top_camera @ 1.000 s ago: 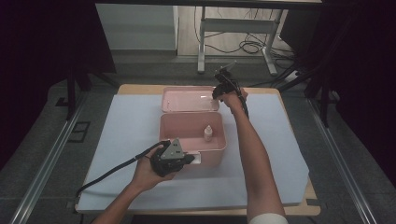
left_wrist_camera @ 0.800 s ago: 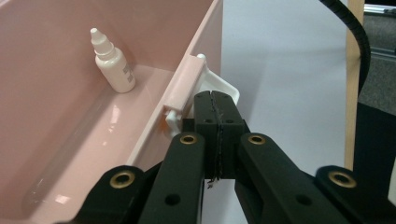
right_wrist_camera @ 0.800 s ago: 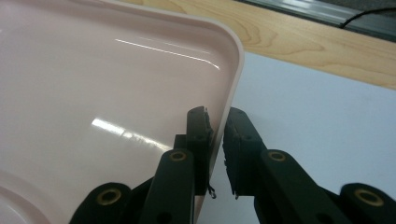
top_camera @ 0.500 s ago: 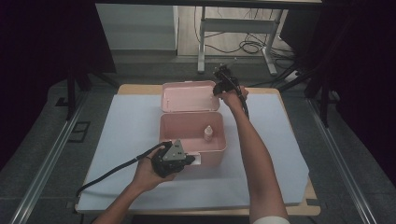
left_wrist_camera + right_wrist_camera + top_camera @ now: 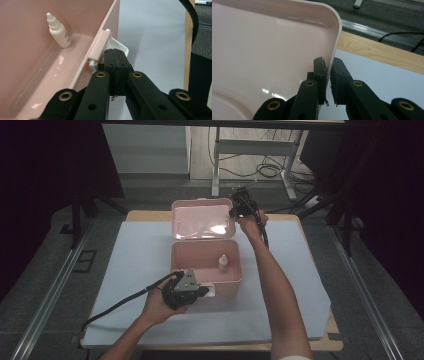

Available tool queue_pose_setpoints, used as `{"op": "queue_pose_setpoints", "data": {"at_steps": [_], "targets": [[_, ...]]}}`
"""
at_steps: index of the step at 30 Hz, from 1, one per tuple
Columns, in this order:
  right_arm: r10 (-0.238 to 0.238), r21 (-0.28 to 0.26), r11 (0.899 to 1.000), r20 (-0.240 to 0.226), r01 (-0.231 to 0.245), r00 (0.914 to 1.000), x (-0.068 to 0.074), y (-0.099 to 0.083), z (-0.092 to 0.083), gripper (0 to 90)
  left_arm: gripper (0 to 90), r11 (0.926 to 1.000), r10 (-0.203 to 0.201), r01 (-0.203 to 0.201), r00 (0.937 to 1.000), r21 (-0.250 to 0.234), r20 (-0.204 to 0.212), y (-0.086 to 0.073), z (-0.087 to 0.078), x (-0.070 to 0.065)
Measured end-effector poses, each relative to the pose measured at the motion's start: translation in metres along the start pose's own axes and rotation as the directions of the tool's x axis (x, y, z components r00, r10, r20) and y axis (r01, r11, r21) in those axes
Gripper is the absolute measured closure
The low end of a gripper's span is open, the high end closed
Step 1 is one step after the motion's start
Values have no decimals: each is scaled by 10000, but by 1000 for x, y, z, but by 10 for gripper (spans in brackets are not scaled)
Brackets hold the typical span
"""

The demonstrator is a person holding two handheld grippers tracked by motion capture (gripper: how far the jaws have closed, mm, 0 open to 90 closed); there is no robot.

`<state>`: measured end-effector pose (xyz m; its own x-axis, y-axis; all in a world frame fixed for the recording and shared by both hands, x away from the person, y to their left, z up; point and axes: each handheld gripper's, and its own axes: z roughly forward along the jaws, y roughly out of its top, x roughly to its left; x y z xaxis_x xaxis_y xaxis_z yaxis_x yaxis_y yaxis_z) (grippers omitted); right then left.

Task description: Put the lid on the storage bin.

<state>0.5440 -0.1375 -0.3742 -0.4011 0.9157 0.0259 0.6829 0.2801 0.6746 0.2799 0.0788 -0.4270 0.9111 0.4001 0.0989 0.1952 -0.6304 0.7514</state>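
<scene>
At the far edge of the table (image 5: 310, 270), the right gripper (image 5: 241, 208) has its 2 jaws pinching the right rim of the pink lid (image 5: 202, 220), a thin gap showing between them in the right gripper view (image 5: 327, 75). That lid (image 5: 267, 50) stands tilted up behind the pink box (image 5: 205, 265), smooth, glossy plastic with rounded corners, its long axis running left to right. Down at the box's near wall, the left gripper (image 5: 186, 290) sits clenched, jaws pressed together just beside the white latch (image 5: 117, 46), whether on it or empty is hard to tell. Inside the box (image 5: 45, 75), 1 small white dropper bottle (image 5: 58, 31) stands upright near the right wall. Judging by the grip, the lid swings on its far hinge, so the right hand decides which way it goes, while the left steadies the box.
</scene>
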Motion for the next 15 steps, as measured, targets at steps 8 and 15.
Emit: {"op": "queue_pose_setpoints", "data": {"at_steps": [8, 15], "targets": [[-199, -630, 9978, 278, 216, 9994, 5, -2, -14, 842, 900, 10000, 25, -25, 10000, 39, 0, 0, 0, 0], [-427, -1062, 9932, 529, 481, 9977, 11, -2, -24, 849, 900, 10000, -27, 27, 10000, 48, 3, 0, 0, -1]]}}
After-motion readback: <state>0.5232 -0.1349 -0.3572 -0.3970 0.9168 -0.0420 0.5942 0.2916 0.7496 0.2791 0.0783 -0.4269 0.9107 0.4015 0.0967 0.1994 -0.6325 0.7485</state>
